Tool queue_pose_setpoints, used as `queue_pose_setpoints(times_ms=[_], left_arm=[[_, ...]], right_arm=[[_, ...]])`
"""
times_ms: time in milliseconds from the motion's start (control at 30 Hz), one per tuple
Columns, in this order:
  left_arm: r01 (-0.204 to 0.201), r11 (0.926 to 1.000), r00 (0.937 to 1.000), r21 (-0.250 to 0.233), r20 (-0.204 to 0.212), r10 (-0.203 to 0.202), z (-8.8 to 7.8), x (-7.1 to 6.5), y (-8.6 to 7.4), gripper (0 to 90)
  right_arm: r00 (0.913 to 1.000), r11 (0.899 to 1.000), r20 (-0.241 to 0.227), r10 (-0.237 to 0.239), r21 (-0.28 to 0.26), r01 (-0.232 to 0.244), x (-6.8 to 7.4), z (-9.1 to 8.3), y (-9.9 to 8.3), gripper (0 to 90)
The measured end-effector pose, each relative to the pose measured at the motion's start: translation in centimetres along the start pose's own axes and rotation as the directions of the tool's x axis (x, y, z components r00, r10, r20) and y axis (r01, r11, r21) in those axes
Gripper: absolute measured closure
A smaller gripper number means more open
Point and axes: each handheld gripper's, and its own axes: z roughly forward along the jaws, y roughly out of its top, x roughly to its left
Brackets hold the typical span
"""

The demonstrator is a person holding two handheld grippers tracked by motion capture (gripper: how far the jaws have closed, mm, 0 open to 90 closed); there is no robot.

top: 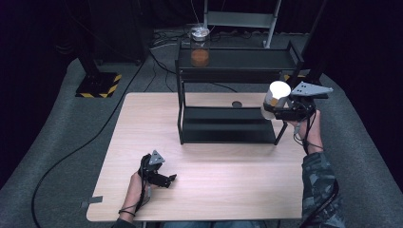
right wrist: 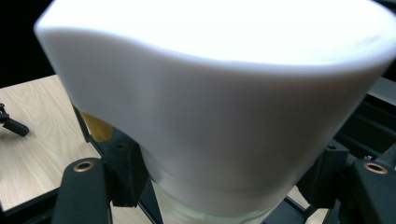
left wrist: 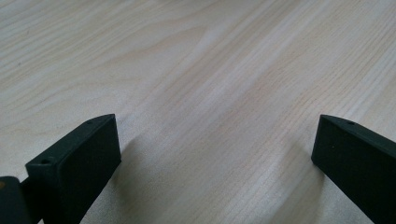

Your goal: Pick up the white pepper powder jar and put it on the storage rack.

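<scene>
Right claw (top: 278, 110) of ours is clamped on a clear glass jar with a broad white lid (top: 275, 96), lifted just off the right end of the black metal two-tier shelf rack (top: 228, 123) that stands on the pale wooden desk (top: 209, 185). From the right claw's own camera the white lid (right wrist: 219, 88) looms large and blurred, with the black jaws pressed against the glass below it on both sides, and something orange-brown shows inside the glass at the left.

Our left claw (top: 166, 180) rests low on the near part of the desk, well apart from the rack, its jaws spread wide with only bare wood grain (left wrist: 210, 93) between them.

On the rack's top tier, toward its left, stands a second clear jar with orange contents (top: 200, 47). A small dark round disc (top: 236, 104) lies on the desk behind the lower tier.
</scene>
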Motion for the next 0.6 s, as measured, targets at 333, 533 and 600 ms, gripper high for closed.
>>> queue_pose_setpoints(times_ms=[333, 533, 600], left_arm=[[0.001, 1.0000, 1.0000, -0.001, -0.001, -0.001, 0.0, 0.0, 0.0, 0.7], [0.002, 1.0000, 1.0000, 0.000, -0.001, -0.002, 0.0, 0.0, 0.0, 0.8], [0.002, 1.0000, 1.0000, 0.000, -0.001, -0.002, 0.0, 0.0, 0.0, 0.8]], right_arm=[[1.0000, 1.000, -0.003, -0.001, -0.001, 0.001, -0.6, -0.5, 1.4, 29.9], [0.9999, 1.000, -0.011, 0.001, -0.009, -0.001, -1.0, -0.8, 2.2, 29.9], [0.9999, 1.000, -0.011, 0.004, -0.007, -0.004, -1.1, -0.8, 2.5, 29.9]])
